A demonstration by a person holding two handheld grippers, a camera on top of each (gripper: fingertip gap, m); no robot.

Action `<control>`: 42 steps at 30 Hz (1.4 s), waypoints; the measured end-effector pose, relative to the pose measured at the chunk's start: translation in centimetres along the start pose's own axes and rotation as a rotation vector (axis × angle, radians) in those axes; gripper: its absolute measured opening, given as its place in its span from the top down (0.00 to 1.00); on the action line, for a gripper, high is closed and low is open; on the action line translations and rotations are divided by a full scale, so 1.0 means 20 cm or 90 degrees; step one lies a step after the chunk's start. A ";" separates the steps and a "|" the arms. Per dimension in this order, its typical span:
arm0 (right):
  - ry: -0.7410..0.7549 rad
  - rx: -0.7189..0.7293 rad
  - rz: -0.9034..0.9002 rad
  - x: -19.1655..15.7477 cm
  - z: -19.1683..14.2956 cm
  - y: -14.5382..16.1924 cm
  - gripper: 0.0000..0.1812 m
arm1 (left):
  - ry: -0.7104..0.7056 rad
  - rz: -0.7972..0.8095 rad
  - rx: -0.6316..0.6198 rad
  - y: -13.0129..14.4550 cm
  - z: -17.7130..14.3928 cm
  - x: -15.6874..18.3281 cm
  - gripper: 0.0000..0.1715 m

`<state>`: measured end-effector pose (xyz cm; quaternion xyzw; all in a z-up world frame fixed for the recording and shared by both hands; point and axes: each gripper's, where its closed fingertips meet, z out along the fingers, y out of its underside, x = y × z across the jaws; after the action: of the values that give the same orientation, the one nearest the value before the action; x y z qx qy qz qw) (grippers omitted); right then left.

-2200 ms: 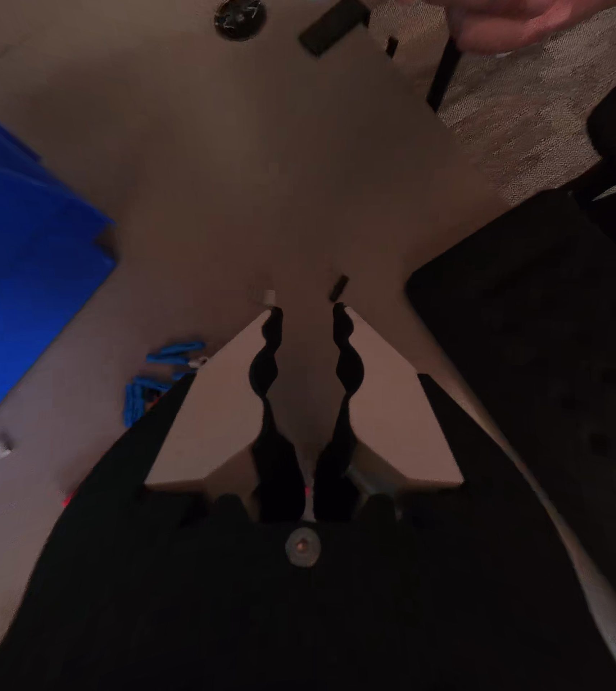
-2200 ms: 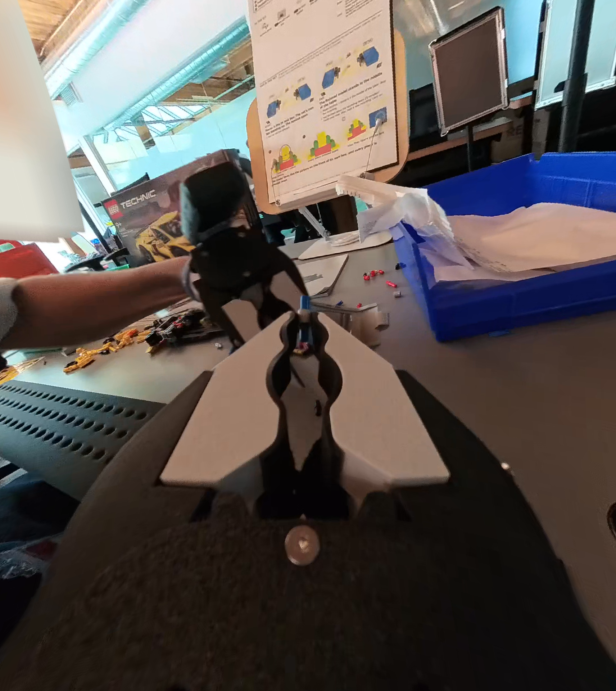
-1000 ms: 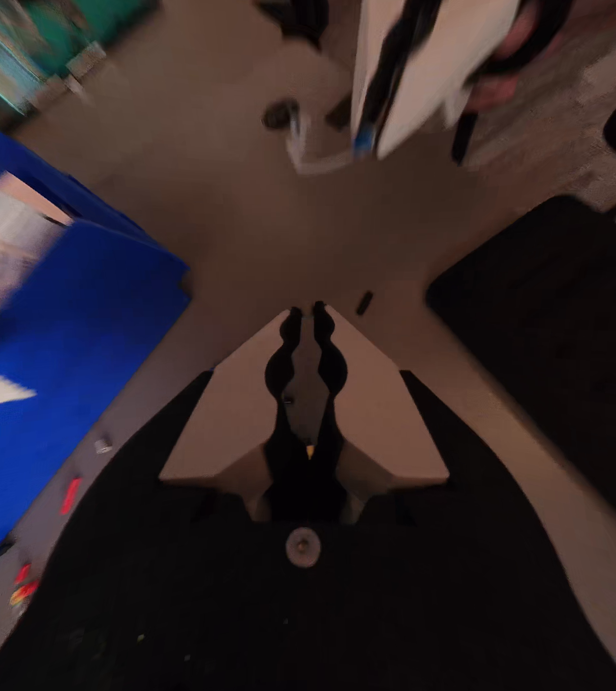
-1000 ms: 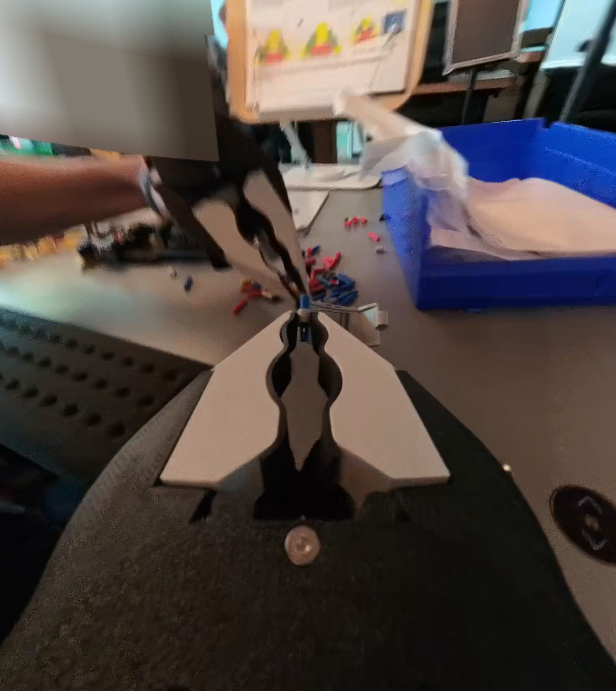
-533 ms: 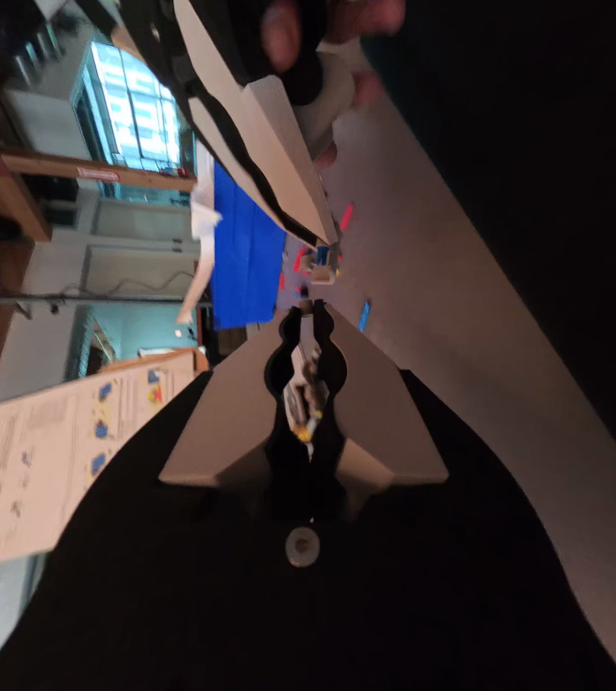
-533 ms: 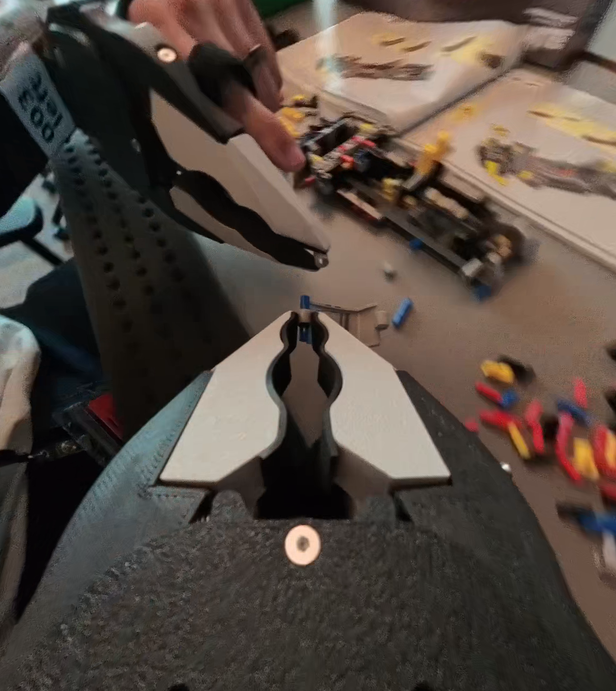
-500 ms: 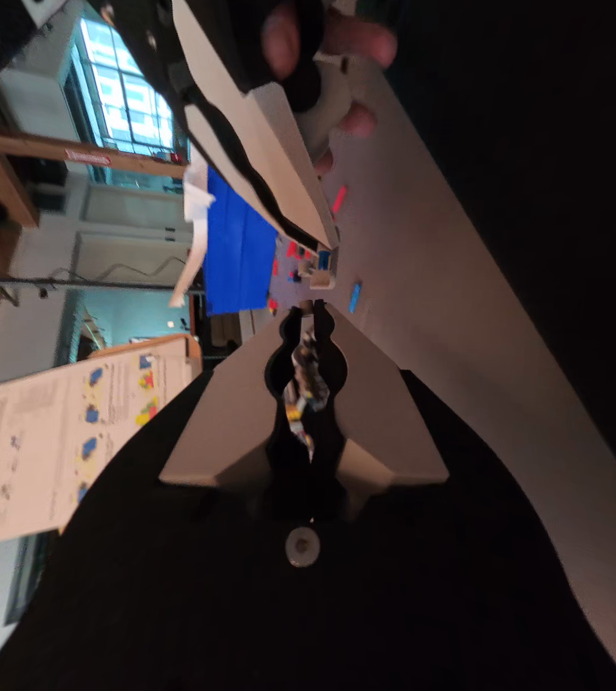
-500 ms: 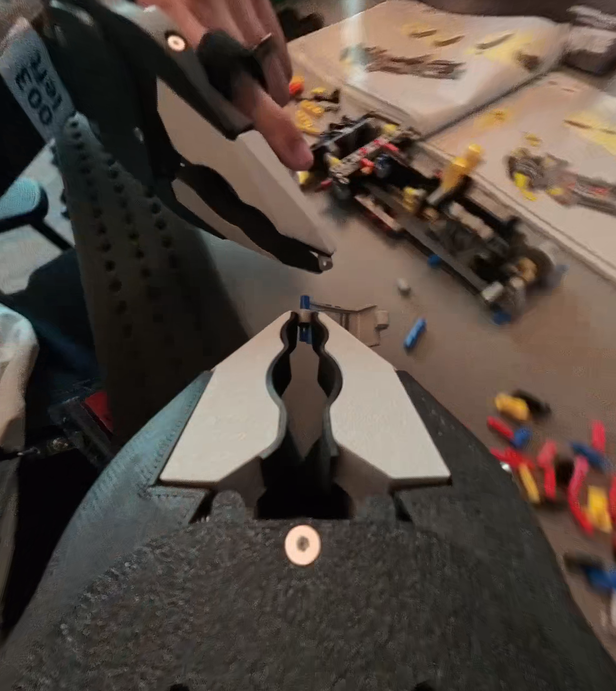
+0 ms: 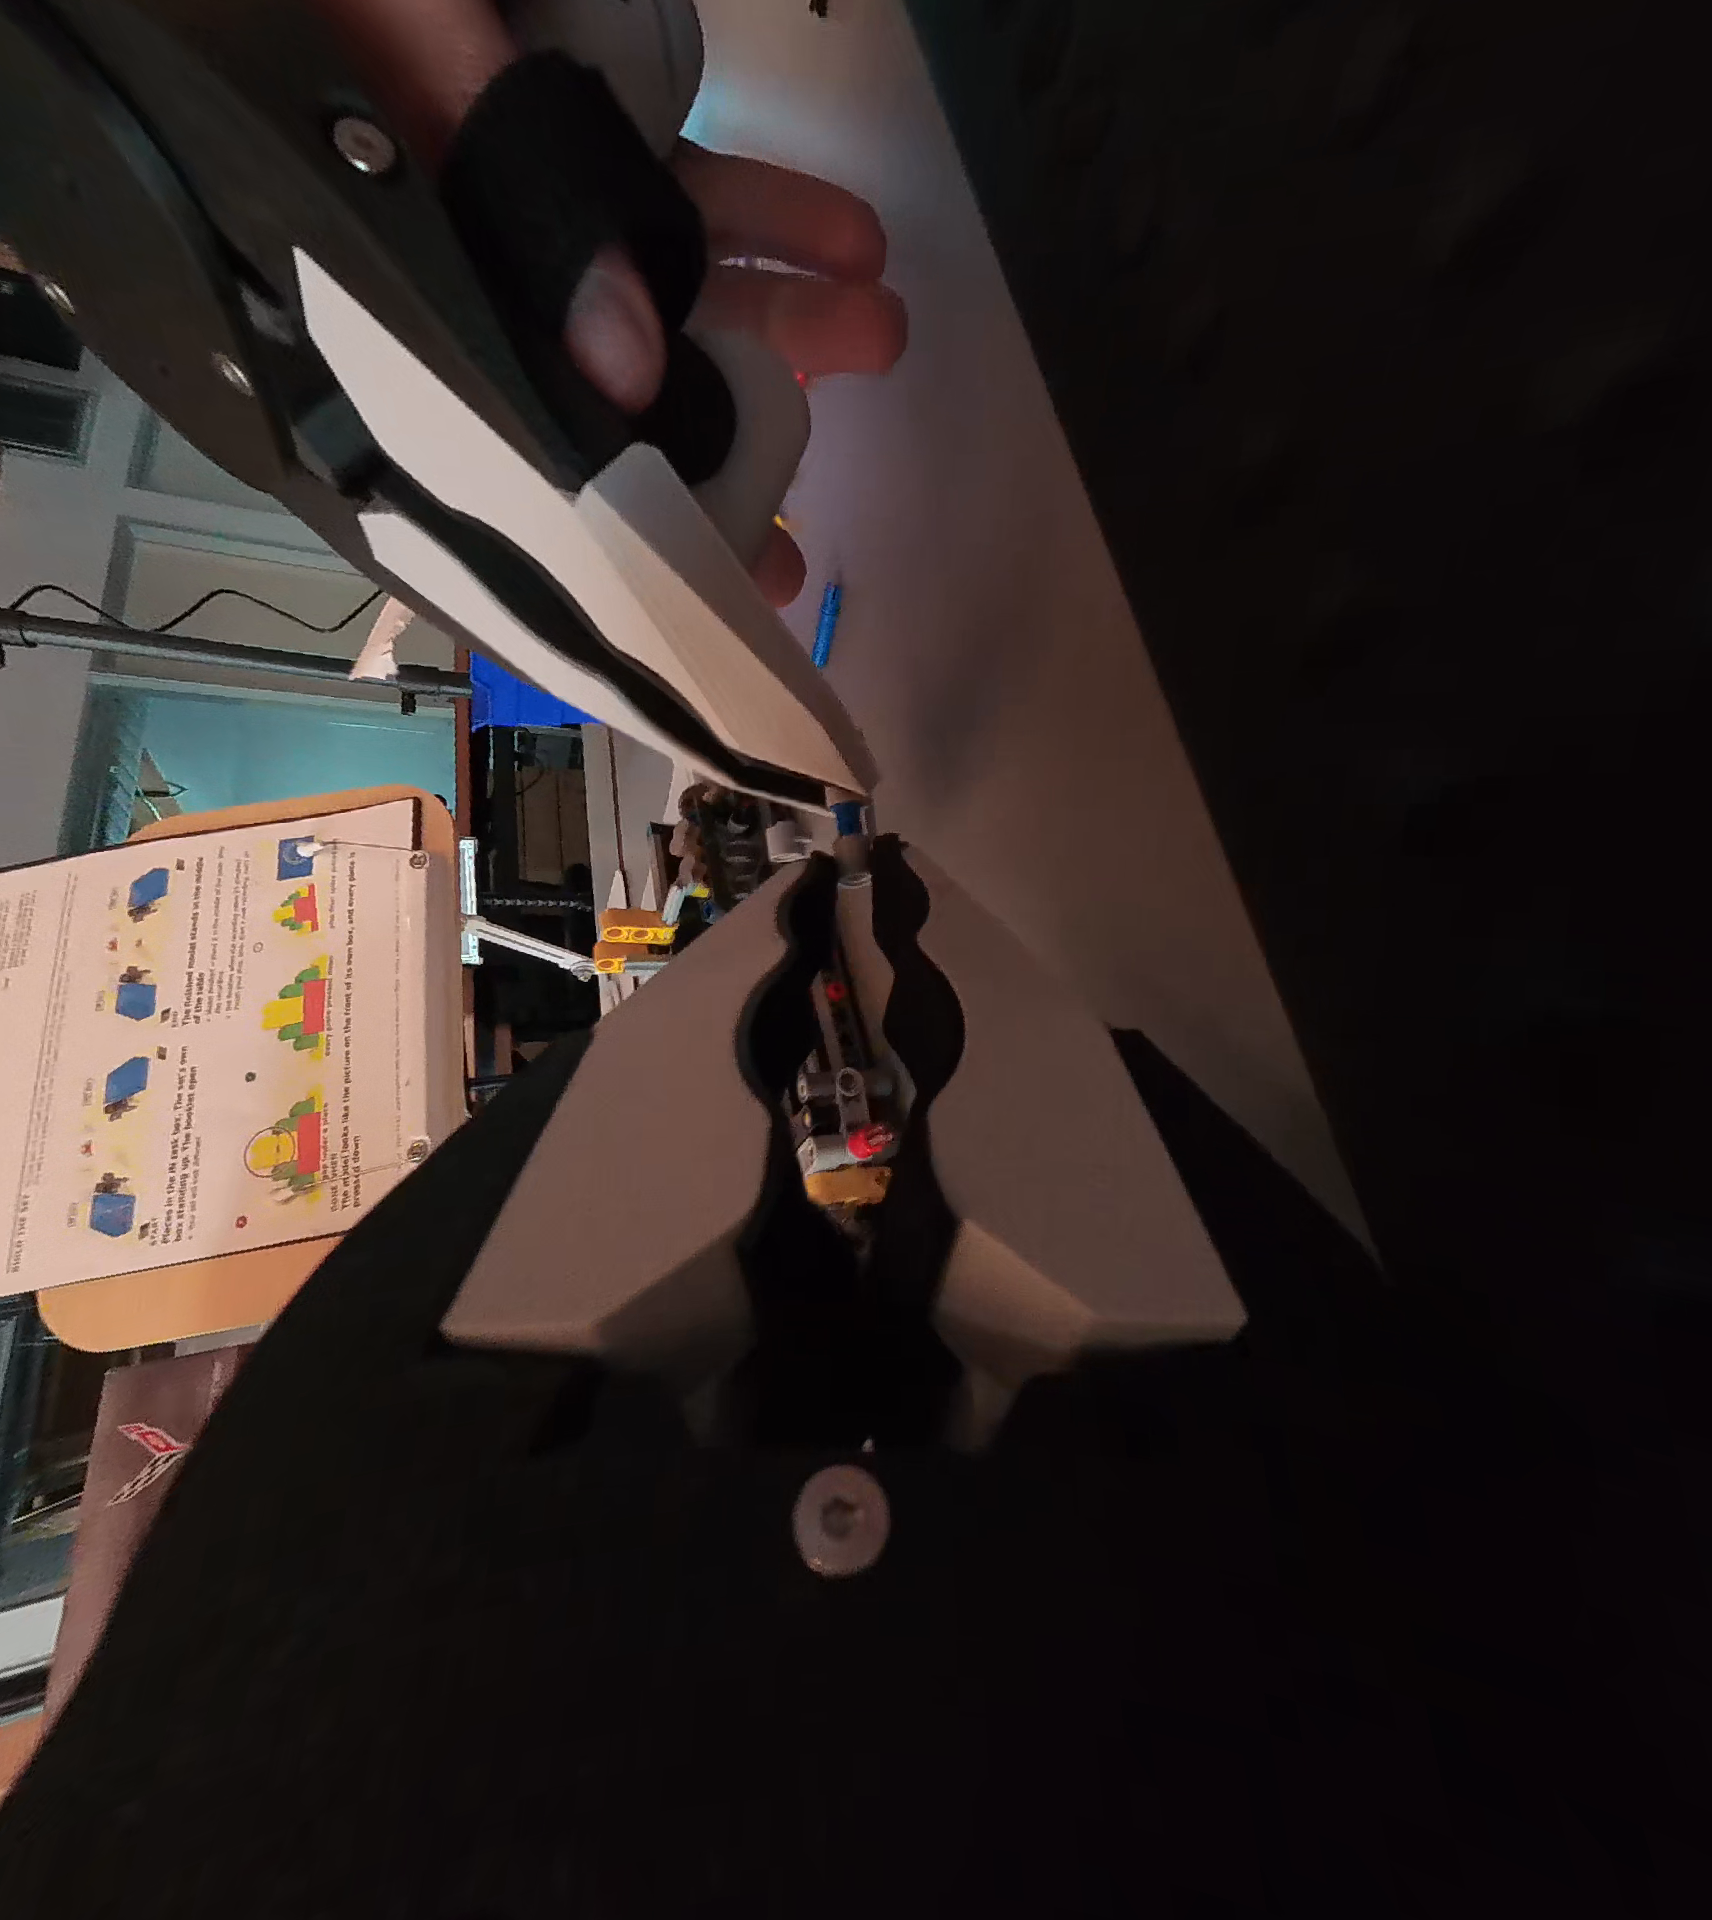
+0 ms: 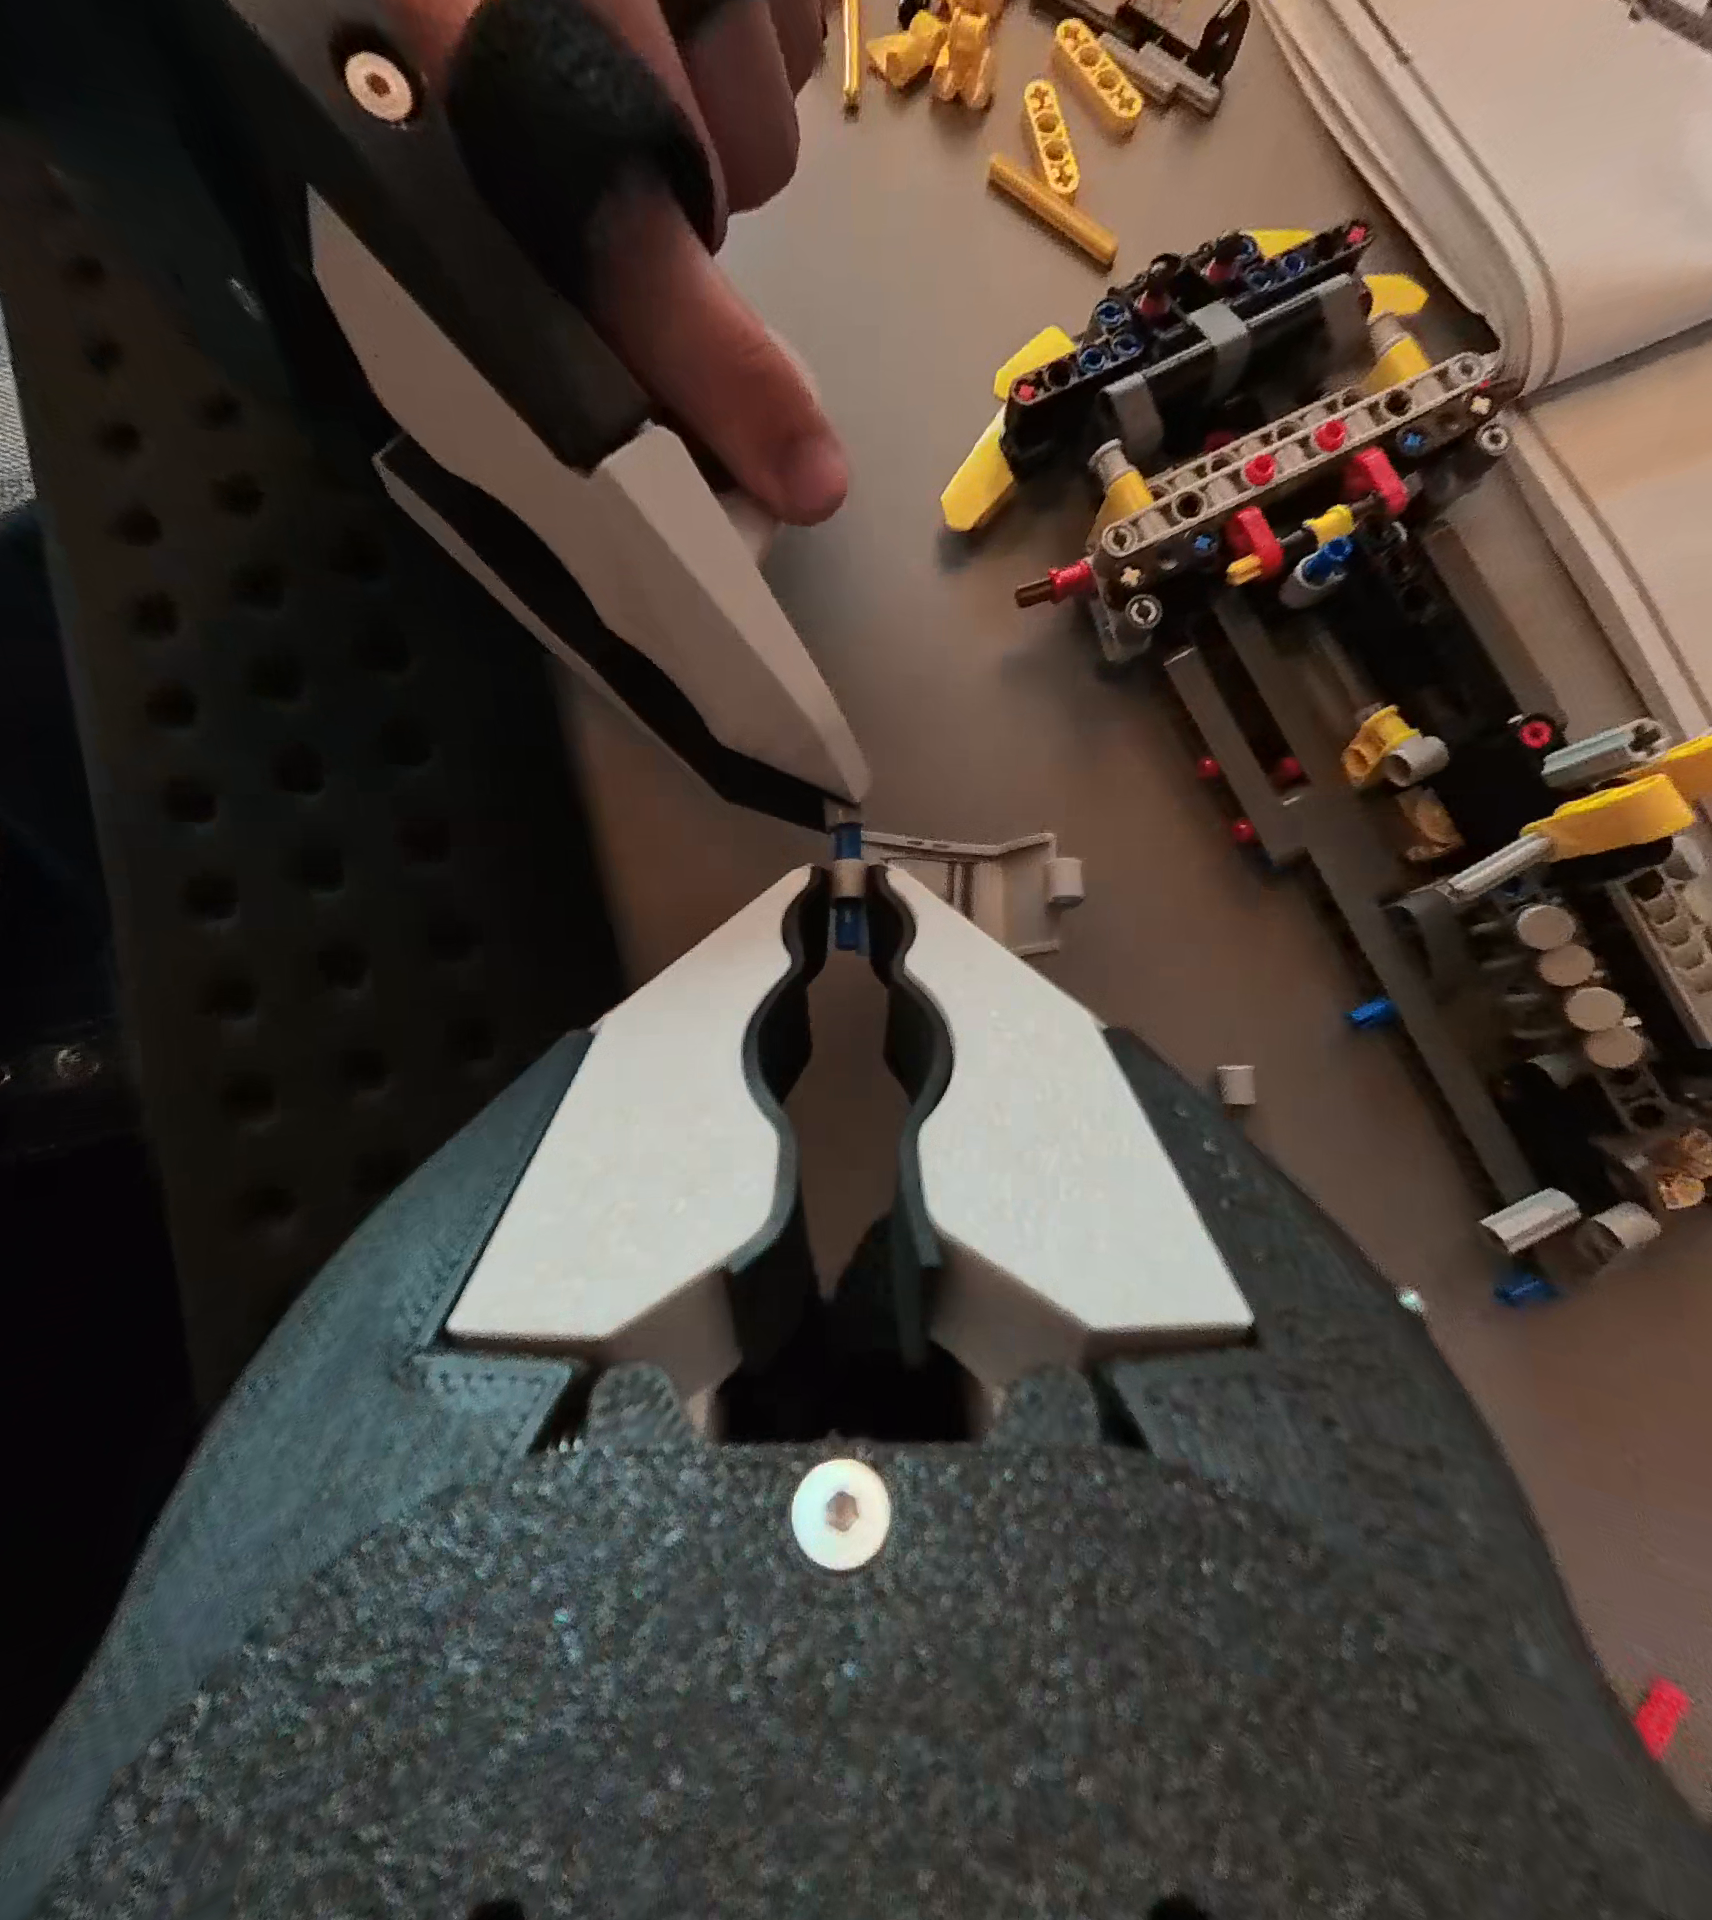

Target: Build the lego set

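My right gripper [image 10: 847, 888] is shut on a grey lego part [image 10: 987, 883] at its blue pin [image 10: 847, 925]; the part sticks out to the right of the tips. My left gripper [image 9: 852, 857] is shut on a small grey bush [image 9: 850, 871]. In the right wrist view the left gripper [image 10: 836, 800] comes down from the upper left, and its tip meets the top of the blue pin. In the left wrist view the right gripper [image 9: 847, 800] reaches in from the upper left, tip to tip. The half-built black, grey and yellow car chassis [image 10: 1351, 675] lies on the table to the right.
Loose yellow beams [image 10: 1049, 135] lie at the back, and an open instruction booklet [image 10: 1610, 156] at the back right. Small grey bushes [image 10: 1236, 1086] and red pieces [image 10: 1662, 1714] lie near the right gripper. A black perforated chair back [image 10: 260, 623] stands at left. An instruction sheet on a board [image 9: 156, 1070] stands behind. Both grippers' tips are close together, under 4 cm apart.
My left gripper shut over a small piece on the table, lifted and swung up to the right gripper. Its tip now touches the blue pin. The right gripper turned towards the chassis.
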<state>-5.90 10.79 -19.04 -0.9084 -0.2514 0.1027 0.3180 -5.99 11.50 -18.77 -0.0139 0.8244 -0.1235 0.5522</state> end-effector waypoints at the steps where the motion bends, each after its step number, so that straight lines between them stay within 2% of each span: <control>1: 0.001 -0.003 -0.001 0.00 0.00 0.00 0.96 | 0.001 0.000 -0.002 0.00 0.00 0.00 0.98; 6: 0.010 -0.020 -0.020 0.00 0.02 0.02 0.96 | 0.007 0.018 -0.012 0.00 0.01 0.02 0.98; 10: 0.026 -0.016 -0.089 -0.01 0.03 0.02 0.96 | 0.015 0.028 -0.006 0.00 0.01 0.04 0.98; 17: -0.010 0.000 -0.123 -0.02 0.02 0.03 0.96 | 0.021 -0.003 0.023 -0.02 0.01 0.04 0.98; 23: -0.095 0.123 -0.019 -0.02 -0.03 -0.02 0.97 | 0.001 -0.073 0.051 -0.03 -0.01 -0.02 0.97; 28: -0.090 0.098 -0.038 -0.05 0.02 0.00 0.97 | 0.019 -0.047 0.054 -0.04 0.00 0.02 0.98; 34: -0.096 0.121 -0.019 -0.04 0.00 -0.03 0.97 | 0.006 -0.063 0.052 -0.03 -0.01 -0.01 0.98; 37: -0.084 0.130 -0.030 -0.02 -0.01 -0.04 0.96 | 0.013 -0.133 0.061 -0.01 -0.01 -0.03 0.97; 38: -0.071 0.133 -0.036 0.00 -0.02 -0.04 0.96 | 0.011 -0.169 0.059 0.02 -0.02 -0.06 0.93; 40: -0.008 0.135 -0.087 0.05 -0.02 -0.05 0.96 | 0.047 -0.307 0.070 0.07 -0.03 -0.10 0.88; 42: 0.072 0.168 -0.195 0.04 -0.04 -0.09 0.96 | 0.093 -0.478 0.097 0.10 -0.04 -0.16 0.84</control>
<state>-5.56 12.05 -17.29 -0.8141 -0.3529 0.0339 0.4600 -5.24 14.00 -16.04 -0.2650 0.7875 -0.3786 0.4078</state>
